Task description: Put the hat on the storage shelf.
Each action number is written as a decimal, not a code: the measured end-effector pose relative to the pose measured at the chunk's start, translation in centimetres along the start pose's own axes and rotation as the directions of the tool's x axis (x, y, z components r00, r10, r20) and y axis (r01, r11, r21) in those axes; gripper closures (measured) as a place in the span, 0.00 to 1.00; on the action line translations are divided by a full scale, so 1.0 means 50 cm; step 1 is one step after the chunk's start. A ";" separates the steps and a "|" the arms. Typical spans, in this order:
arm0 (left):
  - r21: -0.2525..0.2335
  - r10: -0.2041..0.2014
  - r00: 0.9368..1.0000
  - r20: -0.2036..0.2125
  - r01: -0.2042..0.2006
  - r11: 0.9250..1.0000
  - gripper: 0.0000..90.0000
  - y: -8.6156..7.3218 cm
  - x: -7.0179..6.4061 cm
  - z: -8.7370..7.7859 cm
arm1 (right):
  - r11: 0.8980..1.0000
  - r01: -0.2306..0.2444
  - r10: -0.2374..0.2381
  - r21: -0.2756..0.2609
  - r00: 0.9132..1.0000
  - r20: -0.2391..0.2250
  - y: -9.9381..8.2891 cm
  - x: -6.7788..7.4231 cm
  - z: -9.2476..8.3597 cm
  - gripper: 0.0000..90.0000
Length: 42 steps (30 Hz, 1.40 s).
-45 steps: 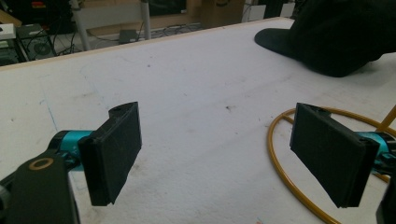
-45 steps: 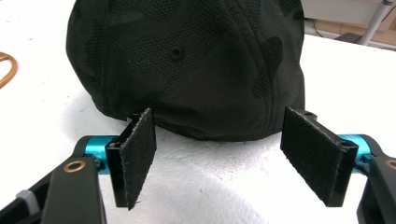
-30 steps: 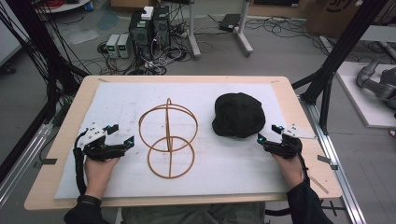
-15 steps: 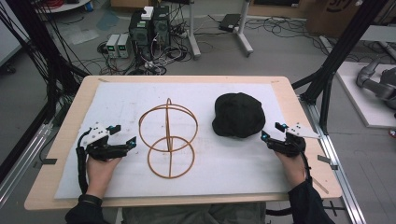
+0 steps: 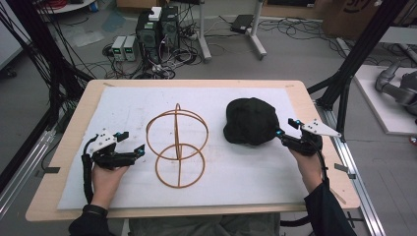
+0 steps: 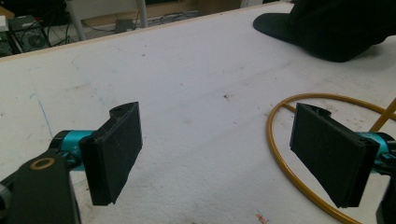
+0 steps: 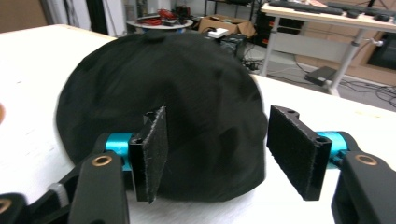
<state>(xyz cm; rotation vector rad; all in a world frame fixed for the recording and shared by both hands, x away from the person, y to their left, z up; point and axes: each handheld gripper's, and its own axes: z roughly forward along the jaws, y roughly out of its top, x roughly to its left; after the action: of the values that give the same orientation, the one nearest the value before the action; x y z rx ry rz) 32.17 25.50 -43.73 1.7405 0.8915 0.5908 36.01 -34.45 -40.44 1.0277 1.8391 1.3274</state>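
- The black cap [image 5: 251,121] lies crown-up on the white sheet [image 5: 246,172] at the right of the table [image 5: 74,142], well apart from the wire stand [image 5: 177,145] near the middle.
- The right gripper [image 5: 284,132] has closed in on the cap's right edge over the last second; a second ago it sat a little farther off. In the right gripper view its jaws stand wide apart with the cap's crown [image 7: 163,102] between and just beyond them, and they have hold of nothing. Whether a pad [image 7: 152,149] already touches the cloth cannot be told.
- That approach suggests the cap is the thing to be picked up, probably to be set on the stand, and that the grasp is the step in hand and not yet made.
- The wire stand, two golden rings joined by an upright loop, has stayed in place.
- The left gripper [image 5: 133,147] has edged toward the stand's lower ring [image 6: 299,186]; in the left gripper view its jaws are also spread wide and empty, one pad [image 6: 327,149] in front of the ring's near curve. It looks placed to steady the stand.
- The soft cloth may fold when pinched, so a bite on the rim seems safer than one on the crown.
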 end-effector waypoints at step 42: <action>0.028 -0.001 1.000 0.014 0.001 1.000 0.19 -0.003 -0.003 0.005 | 0.972 0.176 -0.168 0.152 0.984 -0.066 0.038 -0.062 0.093 0.60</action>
<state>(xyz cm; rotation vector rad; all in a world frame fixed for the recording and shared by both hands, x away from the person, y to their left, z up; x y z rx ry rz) 32.22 25.28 -43.97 1.7675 0.8945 0.5667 41.88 -34.67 -39.78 0.8956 2.0500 1.1310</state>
